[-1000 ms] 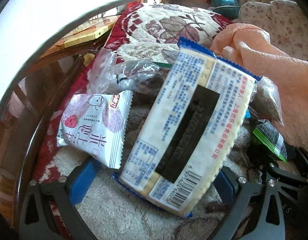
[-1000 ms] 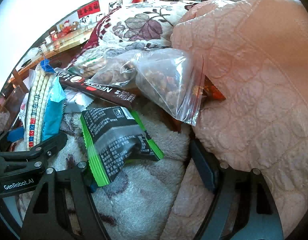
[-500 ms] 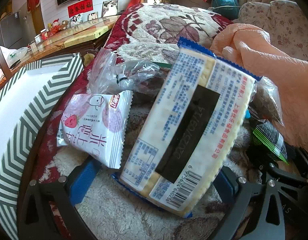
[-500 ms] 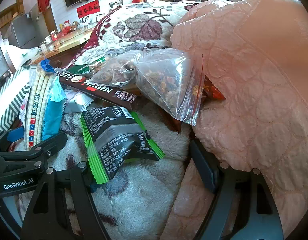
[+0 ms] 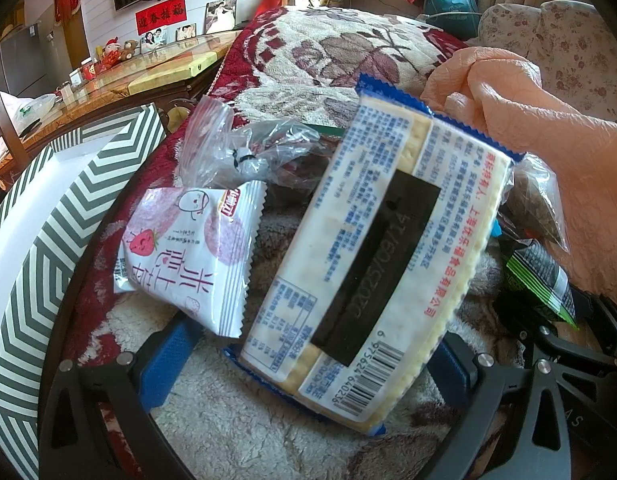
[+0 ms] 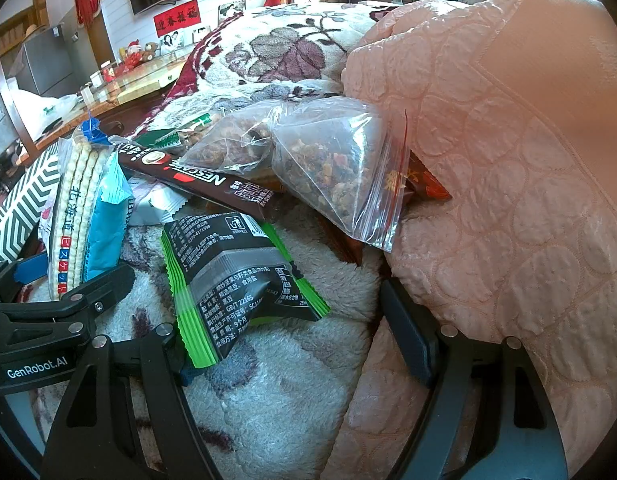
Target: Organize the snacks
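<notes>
Jaws of left gripper [image 5: 308, 364] spread wide, blue pads either side of the near end of the cracker pack [image 5: 372, 264]; right pad touching or just beside the pack, fleece visible between left pad and pack; actual pinch not determinable. Pack barcode side up in left view, blue crimped end pointing away; in right view seen on its long edge, just beyond the black body of the left gripper. Pink-and-white strawberry packet [image 5: 188, 256] just left of the pack, one edge touching or overlapping it. Crumpled clear bag [image 5: 248, 152] beyond the strawberry packet. Jaws of right gripper [image 6: 296, 344] wide, gripping nothing; near corner of green-and-black packet [image 6: 236, 276] lying over the left finger, right pad bare beside the peach quilted cloth [image 6: 508, 200]. Brown Nescafe stick [image 6: 196, 178] beyond the green packet, running diagonally. Zip bag of dried mix [image 6: 332, 168] leaning on the cloth, red packet [image 6: 428, 188] under its right edge. All on fleece blanket [image 6: 288, 380]. Chevron-striped box [image 5: 40, 240] at the blanket's left edge.
</notes>
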A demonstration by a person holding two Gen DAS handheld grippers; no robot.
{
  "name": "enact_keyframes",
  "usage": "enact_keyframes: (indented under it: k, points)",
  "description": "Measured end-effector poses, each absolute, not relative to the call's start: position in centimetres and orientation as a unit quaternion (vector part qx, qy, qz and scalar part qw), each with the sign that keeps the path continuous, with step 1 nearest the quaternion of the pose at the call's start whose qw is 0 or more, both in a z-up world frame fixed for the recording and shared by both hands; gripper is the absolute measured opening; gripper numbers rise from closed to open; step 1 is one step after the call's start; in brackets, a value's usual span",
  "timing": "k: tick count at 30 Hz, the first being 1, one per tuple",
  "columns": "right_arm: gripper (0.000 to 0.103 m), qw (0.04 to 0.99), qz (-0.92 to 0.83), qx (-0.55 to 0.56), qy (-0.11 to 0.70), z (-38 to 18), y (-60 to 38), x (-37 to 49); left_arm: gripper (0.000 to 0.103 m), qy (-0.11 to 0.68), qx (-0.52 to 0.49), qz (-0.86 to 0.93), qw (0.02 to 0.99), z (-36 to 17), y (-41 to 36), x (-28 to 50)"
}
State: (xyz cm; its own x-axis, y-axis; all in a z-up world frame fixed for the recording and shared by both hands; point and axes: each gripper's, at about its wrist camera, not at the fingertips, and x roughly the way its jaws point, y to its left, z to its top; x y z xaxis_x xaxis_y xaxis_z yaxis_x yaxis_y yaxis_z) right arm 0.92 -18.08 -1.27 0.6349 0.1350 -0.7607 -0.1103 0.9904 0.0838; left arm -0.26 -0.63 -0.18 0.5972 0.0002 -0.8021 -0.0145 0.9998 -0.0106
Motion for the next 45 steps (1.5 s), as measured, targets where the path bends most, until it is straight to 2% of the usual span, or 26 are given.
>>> enact_keyframes:
  k: [17, 21, 31, 36, 45]
  points:
    - [0.078, 0.894, 0.075, 0.01, 0.441, -1.1, -17.7, 0.8, 0.103, 0.464, 0.003, -0.013, 0.886, 0.5, -0.9, -0.8]
    - [0.077, 0.881, 0.077, 0.018, 0.467, 0.4, -17.6, -0.1, 0.103, 0.463, 0.0, -0.022, 0.886, 2.6, -0.5, -2.4]
    - [0.078, 0.896, 0.101, 0.052, 0.43, 6.7, -18.8, -3.2, 0.103, 0.406, -0.001, -0.037, 0.913, 8.5, 3.0, -7.7]
    - [0.078, 0.888, 0.122, 0.074, 0.437, 7.6, -18.8, -2.9, 0.103, 0.407, -0.007, -0.048, 0.912, 8.7, 4.5, -8.6]
    - [0.078, 0.886, 0.156, 0.03, 0.436, 8.1, -17.0, -3.1, 0.103, 0.41, -0.032, -0.035, 0.911, 8.9, 5.6, -8.2]
